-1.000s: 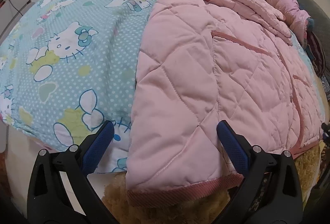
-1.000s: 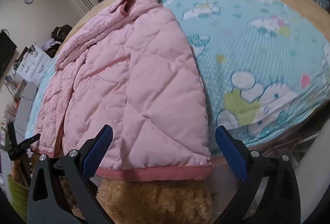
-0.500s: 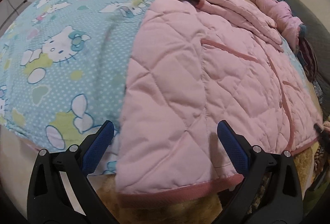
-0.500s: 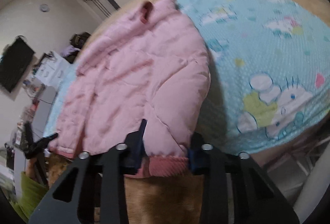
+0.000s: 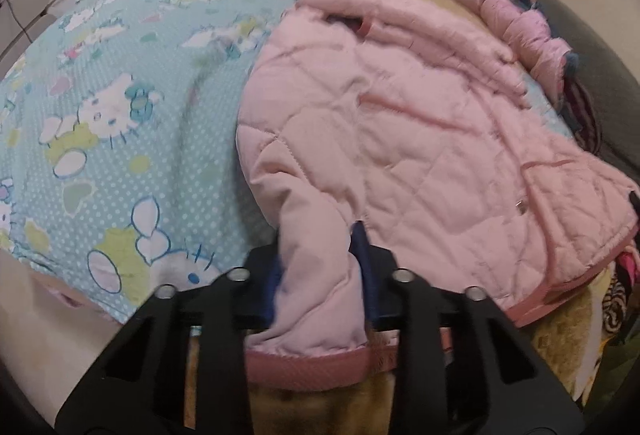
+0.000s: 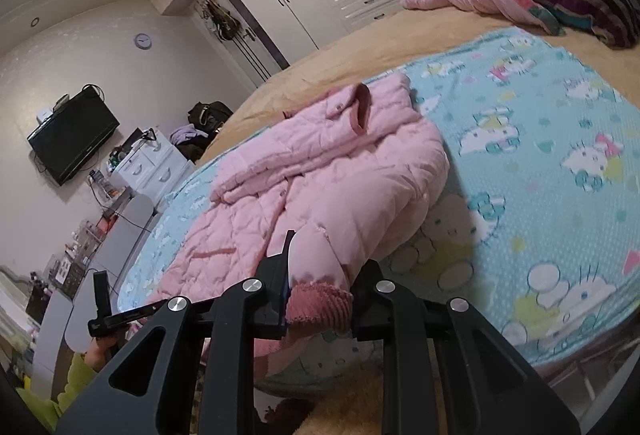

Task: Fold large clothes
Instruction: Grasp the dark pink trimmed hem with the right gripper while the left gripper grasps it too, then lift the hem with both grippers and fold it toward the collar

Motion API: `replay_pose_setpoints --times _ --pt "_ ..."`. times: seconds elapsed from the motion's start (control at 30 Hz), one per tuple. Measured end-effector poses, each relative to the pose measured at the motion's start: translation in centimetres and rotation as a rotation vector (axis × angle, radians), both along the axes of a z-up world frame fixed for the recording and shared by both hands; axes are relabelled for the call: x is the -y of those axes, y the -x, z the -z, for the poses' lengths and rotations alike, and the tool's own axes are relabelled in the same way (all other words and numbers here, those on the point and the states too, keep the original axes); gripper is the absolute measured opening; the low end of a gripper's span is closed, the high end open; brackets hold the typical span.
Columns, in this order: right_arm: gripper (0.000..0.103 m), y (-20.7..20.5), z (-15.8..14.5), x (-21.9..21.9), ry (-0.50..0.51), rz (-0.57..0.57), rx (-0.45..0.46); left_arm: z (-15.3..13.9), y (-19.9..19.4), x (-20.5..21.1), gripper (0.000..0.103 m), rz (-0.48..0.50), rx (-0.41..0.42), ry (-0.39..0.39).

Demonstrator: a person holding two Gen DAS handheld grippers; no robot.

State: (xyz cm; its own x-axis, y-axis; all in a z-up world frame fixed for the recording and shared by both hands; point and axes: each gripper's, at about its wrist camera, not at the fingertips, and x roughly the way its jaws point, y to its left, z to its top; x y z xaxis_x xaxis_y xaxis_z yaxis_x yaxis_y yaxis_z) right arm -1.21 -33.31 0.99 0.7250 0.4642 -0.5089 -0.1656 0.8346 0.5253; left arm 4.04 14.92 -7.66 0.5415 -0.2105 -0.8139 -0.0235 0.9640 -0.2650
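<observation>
Both hand-held grippers, which stood wide open over the hem a second ago, now pinch it, and the right corner has lifted off the bed.

Left wrist view: the left hand-held gripper (image 5: 320, 275) has its blue pads closing on a bunched fold of the pink quilted padded jacket (image 5: 400, 139) just above its ribbed darker-pink hem band (image 5: 312, 363). The jacket lies spread on the light-blue cartoon-cat bedsheet (image 5: 120, 155), collar at the far end from the hem. Beyond the collar a heap of other pink and striped clothes (image 5: 520, 23) sits at the bed's far edge.

Right wrist view: the right hand-held gripper (image 6: 320, 295) is closing on the opposite hem corner, with the ribbed band bulging between its jaws and the padding humped up behind it. The left hand-held gripper shows as a dark bar beside the jacket's other side.

Risk, as a judgement: each grip takes a thick, puffy bunch near the edge, so slippery padding could slide out during the lift, or uneven raising could skew the fold.

How many layers each pad holds cannot be seen; the gripper bodies hide the hem's underside, and motion blur softens the left view.
</observation>
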Motion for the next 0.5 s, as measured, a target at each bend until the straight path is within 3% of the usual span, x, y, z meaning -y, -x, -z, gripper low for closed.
replay_pose_setpoints --times 0.13,0.5 --pt "0.019 -0.4 -0.7 0.3 -0.020 0.006 0.017 -2.8 -0.1 0.7 0.014 0.004 0.071 0.014" --pt "0.019 -2.6 -3.8 0.8 -0.064 0.036 0.081 -8.8 -1.7 1.9 0.013 0.006 0.196 -0.003"
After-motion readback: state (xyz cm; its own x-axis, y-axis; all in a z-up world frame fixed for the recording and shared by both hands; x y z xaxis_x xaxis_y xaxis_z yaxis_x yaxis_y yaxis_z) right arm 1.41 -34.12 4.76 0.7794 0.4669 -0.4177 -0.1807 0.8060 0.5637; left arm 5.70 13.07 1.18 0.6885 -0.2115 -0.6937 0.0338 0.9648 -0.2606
